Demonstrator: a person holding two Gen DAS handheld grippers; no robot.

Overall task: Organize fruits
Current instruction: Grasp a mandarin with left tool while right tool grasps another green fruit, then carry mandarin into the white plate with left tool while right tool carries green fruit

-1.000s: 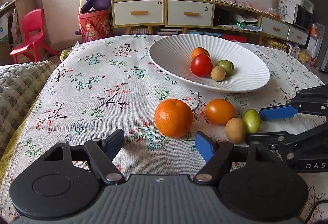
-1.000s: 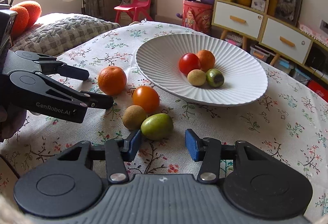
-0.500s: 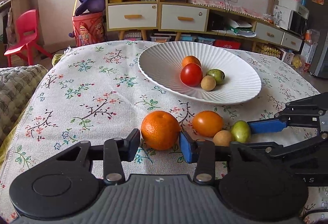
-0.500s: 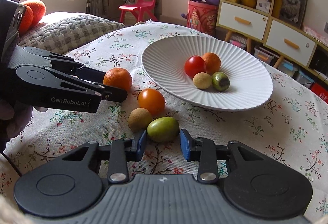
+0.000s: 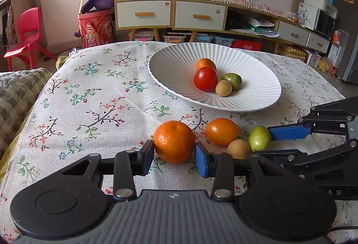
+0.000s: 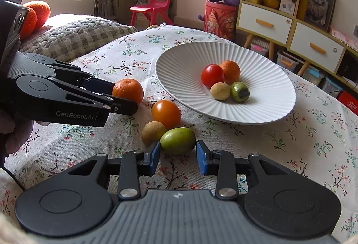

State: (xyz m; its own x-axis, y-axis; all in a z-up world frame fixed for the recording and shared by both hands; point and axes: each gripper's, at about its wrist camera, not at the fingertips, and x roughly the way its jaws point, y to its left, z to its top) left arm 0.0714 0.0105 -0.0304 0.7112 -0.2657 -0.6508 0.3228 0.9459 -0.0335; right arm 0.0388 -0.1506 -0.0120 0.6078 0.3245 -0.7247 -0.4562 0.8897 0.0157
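A: Left to right, on the floral tablecloth (image 5: 94,96). The orange (image 5: 174,141) sits between the pads of the left gripper (image 5: 174,155). The jaws are narrowed to about the fruit's width, and the pads look to be at its flanks. Whether they press yet, I cannot tell.

B: Handling?

A: I judge it firm, with a pebbled rind that gives fair friction. It is the heaviest piece here and round, so take it across its widest girth, pads level.

B: Next?

A: At about 2 o'clock from the orange lies the orange tomato (image 5: 222,131) (smooth skin, probably soft, so squeeze it lightly). At 4 o'clock from that is the small tan fruit (image 5: 238,148), and just beside it the green fruit (image 6: 177,140).

B: Right side?

A: The right gripper (image 6: 177,158) brackets the green fruit. Its jaws are narrow, with slim gaps showing at both pads, so it is not clamped. The fruit is glossy and oval, likely slippery. Grip its short axis at the middle.

B: Destination?

A: The white ribbed plate (image 5: 257,78) at 12 o'clock of the loose group, apart from it. It holds four fruits (red tomato, orange, tan, green) clustered at its centre.
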